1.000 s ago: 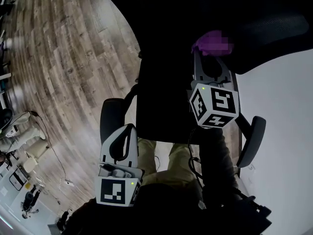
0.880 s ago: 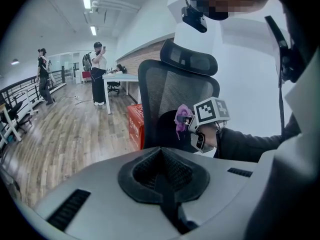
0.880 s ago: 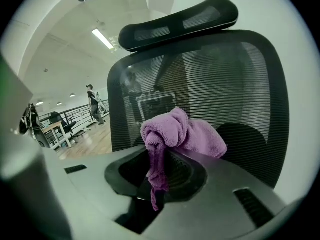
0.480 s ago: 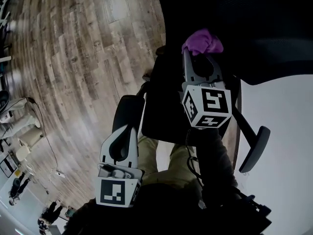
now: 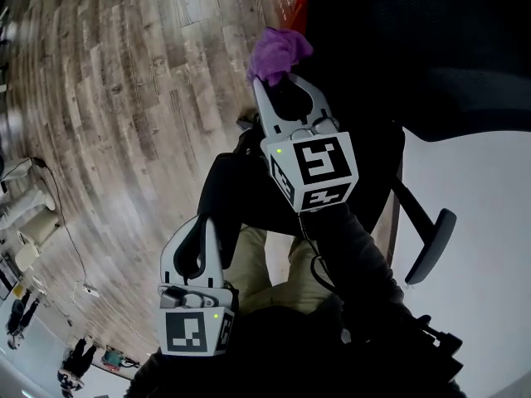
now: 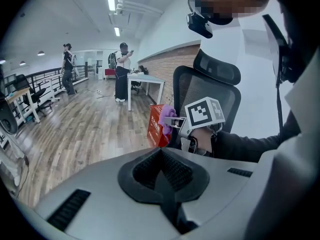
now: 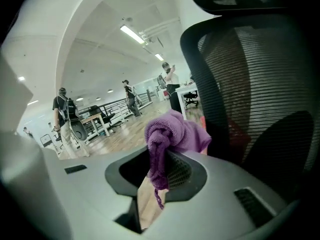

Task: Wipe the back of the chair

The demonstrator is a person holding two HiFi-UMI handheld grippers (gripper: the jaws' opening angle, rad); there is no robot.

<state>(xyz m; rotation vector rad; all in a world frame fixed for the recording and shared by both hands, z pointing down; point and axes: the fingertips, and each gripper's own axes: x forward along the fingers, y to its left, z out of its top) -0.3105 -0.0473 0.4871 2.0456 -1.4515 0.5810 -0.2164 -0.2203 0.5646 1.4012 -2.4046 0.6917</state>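
Chair back [image 5: 431,48] fills the upper right of the head view, a mesh wall just right of right claw [image 5: 272,80] and its cloth [image 5: 278,50]. Open wood floor [image 5: 124,114] across the whole left. Armrest [image 5: 220,187] just above left claw [image 5: 205,225]; second armrest [image 5: 431,243] at lower right. Red box [image 6: 156,125] stands by the chair.

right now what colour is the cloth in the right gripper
Purple. The cloth shows best in the right gripper view.
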